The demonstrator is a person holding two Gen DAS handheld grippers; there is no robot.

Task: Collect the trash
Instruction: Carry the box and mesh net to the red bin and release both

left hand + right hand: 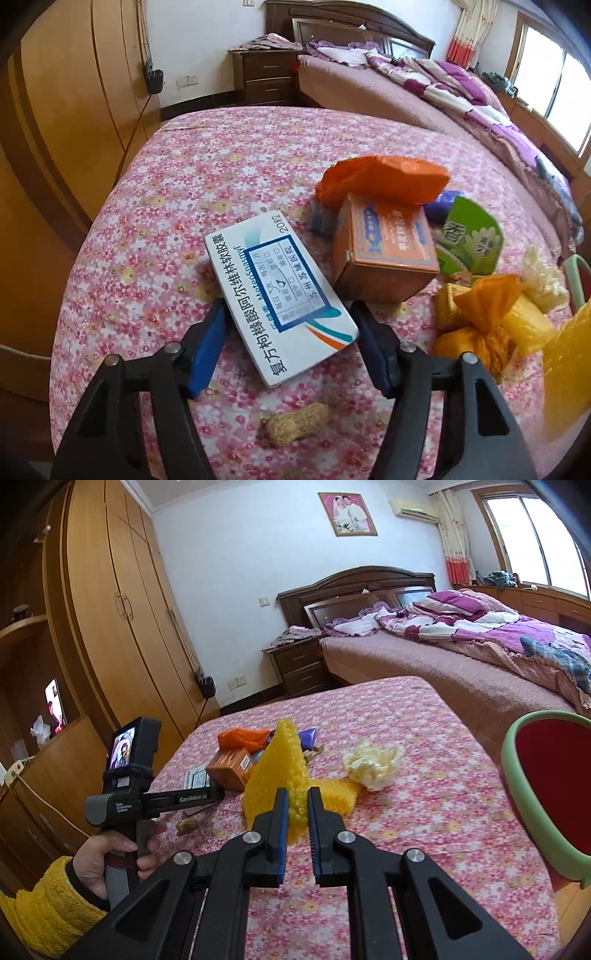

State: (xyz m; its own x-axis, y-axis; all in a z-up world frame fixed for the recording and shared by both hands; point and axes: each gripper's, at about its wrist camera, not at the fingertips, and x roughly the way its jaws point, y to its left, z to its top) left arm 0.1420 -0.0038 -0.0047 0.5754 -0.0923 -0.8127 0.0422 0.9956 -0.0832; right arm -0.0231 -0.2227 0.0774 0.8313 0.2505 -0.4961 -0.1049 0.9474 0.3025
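The right hand-held gripper (pixel 294 805) is clamped on a sheet of yellow bubble wrap (pixel 280 771), lifted at the centre of its frame above the floral worktop (pixel 424 812). The left hand-held gripper (pixel 288 325) stands wide, straddling the near end of a white medicine box (pixel 280 295). A peanut (pixel 297 424) lies below it. An orange box (pixel 384 247) sits right of centre; a green-rimmed bin (pixel 517 775) stands at right edge.

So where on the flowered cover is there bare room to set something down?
Free: the far half of the flowered cover beyond the white medicine box, and the near strip between the crumpled tissue and the green-rimmed bin. Crowded: around the orange box and orange bag.
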